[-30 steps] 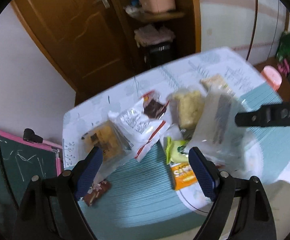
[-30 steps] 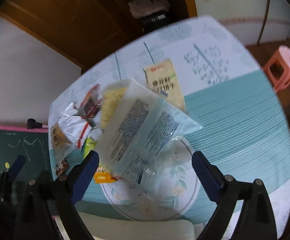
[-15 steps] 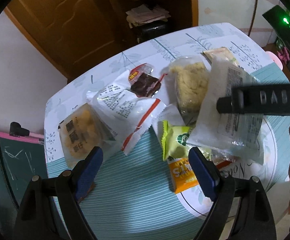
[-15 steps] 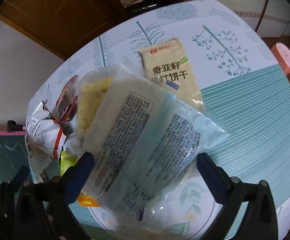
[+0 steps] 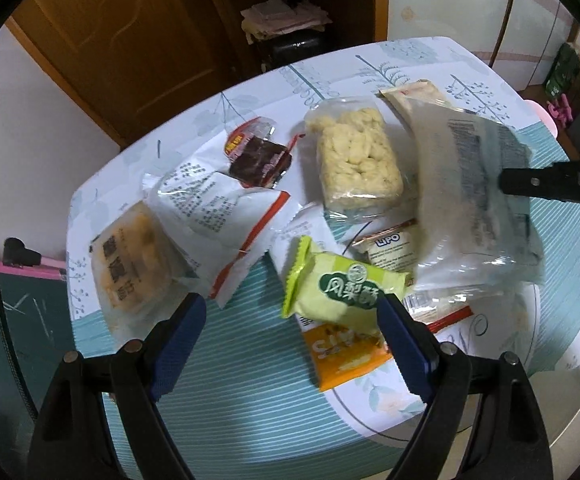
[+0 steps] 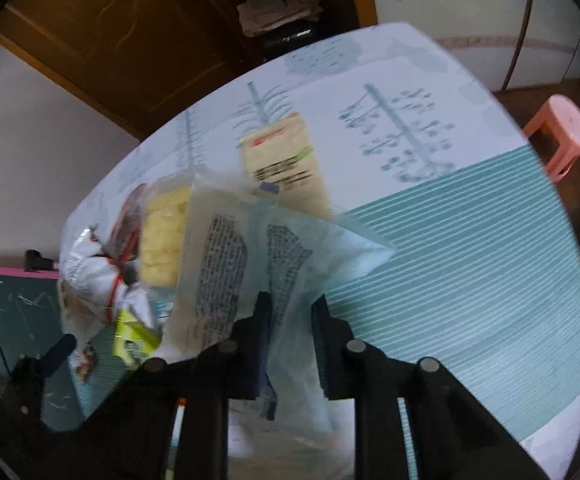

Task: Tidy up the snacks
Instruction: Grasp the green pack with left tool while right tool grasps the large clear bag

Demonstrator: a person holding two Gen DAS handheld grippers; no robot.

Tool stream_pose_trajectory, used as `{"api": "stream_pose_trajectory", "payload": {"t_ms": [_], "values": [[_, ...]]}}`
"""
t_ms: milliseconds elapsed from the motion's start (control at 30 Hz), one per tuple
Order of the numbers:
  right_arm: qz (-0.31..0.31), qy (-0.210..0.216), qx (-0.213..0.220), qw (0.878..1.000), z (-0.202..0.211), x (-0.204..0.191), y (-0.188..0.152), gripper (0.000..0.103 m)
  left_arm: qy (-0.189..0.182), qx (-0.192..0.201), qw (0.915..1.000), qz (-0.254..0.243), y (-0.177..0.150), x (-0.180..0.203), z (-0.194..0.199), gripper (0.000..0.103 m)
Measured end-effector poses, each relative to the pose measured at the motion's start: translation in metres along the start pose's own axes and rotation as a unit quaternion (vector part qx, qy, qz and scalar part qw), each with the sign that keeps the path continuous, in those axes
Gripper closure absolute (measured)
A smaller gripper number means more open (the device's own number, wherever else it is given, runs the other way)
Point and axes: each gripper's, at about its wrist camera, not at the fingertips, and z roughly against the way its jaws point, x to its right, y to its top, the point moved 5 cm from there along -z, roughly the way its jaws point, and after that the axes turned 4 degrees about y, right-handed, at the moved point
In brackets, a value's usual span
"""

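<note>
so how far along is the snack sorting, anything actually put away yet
Nothing looks sorted yet: the packets lie in a loose, overlapping pile on the table. In hand: the right gripper has just closed on the big clear bag. The left gripper is open and empty, near the green packet. Still lying in the pile: the orange packet, yellow cake pack, brown packet.

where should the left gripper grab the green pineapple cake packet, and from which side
Grip the green packet across its narrow width at the puffed middle, coming straight down from above. It lies on top of the orange packet, so its upper face is clear, while the crimped end is thin and floppy. The left gripper is open and almost straddles it already.
</note>
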Motion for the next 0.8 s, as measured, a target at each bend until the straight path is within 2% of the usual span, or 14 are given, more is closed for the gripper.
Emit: {"api": "stream_pose_trajectory", "payload": {"t_ms": [167,333,467,533,633,800], "values": [[-0.002,0.0,0.015,1.0,0.017,0.022,-0.001,0.086,-0.032,-0.023,0.9992,0.012,0.002,0.008,-0.011,0.016],[-0.01,0.007,0.012,1.0,0.022,0.035,-0.004,0.086,-0.048,-0.054,0.9973,0.015,0.005,0.017,-0.024,0.016],[-0.01,0.009,0.011,1.0,0.018,0.036,-0.006,0.086,-0.054,-0.062,0.9961,0.031,0.01,0.02,-0.03,0.017],[-0.009,0.01,0.01,1.0,0.017,0.035,-0.006,0.086,-0.064,-0.066,0.995,0.039,0.01,0.021,-0.031,0.04],[-0.004,0.012,0.006,1.0,0.015,0.031,-0.008,0.086,-0.052,-0.063,0.9956,0.045,0.01,0.018,-0.03,0.047],[0.006,0.015,0.004,1.0,0.016,0.025,-0.012,0.086,-0.022,-0.043,0.9978,0.046,0.011,0.012,-0.021,0.049]]}}
